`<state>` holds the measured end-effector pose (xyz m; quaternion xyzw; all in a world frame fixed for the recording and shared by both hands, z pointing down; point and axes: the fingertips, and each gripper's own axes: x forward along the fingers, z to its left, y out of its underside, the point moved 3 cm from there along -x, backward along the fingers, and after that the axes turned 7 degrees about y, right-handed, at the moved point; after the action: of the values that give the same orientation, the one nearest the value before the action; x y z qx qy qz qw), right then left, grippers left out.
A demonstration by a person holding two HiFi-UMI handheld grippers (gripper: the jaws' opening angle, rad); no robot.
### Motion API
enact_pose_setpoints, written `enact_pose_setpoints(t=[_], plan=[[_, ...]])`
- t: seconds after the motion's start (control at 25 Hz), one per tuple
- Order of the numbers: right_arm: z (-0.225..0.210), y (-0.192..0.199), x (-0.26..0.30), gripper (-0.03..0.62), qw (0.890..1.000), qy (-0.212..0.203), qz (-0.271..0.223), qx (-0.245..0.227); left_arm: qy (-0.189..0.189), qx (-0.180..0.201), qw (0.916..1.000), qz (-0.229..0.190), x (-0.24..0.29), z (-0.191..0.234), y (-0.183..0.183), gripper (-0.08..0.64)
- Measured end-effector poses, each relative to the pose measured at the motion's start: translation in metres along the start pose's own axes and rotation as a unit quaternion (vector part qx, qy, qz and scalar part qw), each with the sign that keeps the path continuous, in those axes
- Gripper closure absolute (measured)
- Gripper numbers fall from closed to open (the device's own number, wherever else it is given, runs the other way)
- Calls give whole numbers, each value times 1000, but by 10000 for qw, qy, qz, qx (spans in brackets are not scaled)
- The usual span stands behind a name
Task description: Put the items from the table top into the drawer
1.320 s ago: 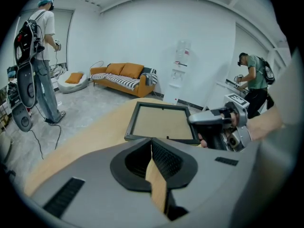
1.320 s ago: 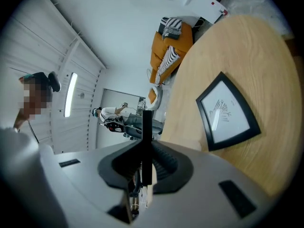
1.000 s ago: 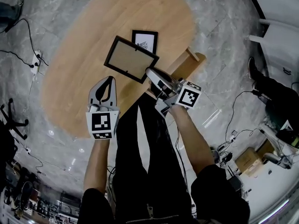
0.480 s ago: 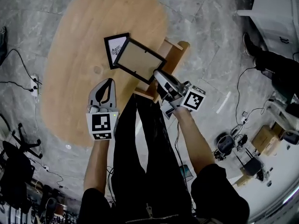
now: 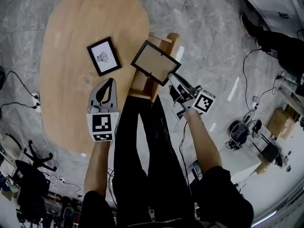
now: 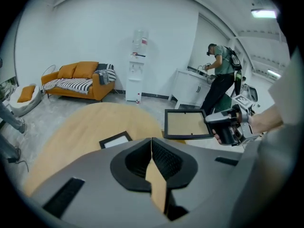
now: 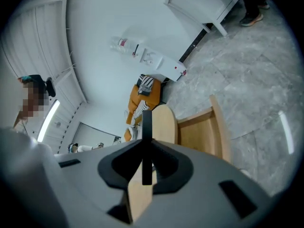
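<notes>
- Looking down from the head view, we see the right gripper (image 5: 173,78) pinching one corner of the large picture frame (image 5: 156,63), which has its brown backing turned up.
- The right gripper view confirms the grip: the jaws are clamped on the frame, which shows end-on as a thin black strip (image 7: 147,127) between them.
- We see the large picture frame held tilted in the air above the open wooden drawer (image 5: 141,84). The drawer is pulled out from the right side of the table (image 5: 66,42), close to the person's legs.
- From the right gripper view we can look past the frame into the drawer (image 7: 202,129), with the rounded table edge beside it.
- The left gripper (image 5: 110,81) hovers over the near part of the table. In its own view the jaws are pressed together along a single line, and we see nothing between them.
- The small picture frame (image 5: 103,56), black with a drawing on white, lies flat on the tabletop. It sits just beyond the left gripper's tips and apart from the large frame.
- In the left gripper view we also see an orange sofa (image 6: 78,77), a white water dispenser (image 6: 136,65) against the wall, and a person (image 6: 221,75) standing at a white counter (image 6: 187,87).
</notes>
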<state>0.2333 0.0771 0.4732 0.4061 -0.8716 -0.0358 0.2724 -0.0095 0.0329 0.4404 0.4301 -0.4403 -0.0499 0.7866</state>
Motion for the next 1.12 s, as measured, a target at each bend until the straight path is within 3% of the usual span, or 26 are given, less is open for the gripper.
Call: enact_pose_setpoints(t=[0.36,0.84,1.12], plan=[[-65,-10,-25,525,9934,1073,-309,275,260,205,9993,189,18,-21,-2,545],[-109,0,34,525,9807,1867,541,221,306,122,9989,325,27,-26,9,545],[-120,-1,52,525,9689,2175,1152,-245,279,32,9989,364,25,-21,14,545]])
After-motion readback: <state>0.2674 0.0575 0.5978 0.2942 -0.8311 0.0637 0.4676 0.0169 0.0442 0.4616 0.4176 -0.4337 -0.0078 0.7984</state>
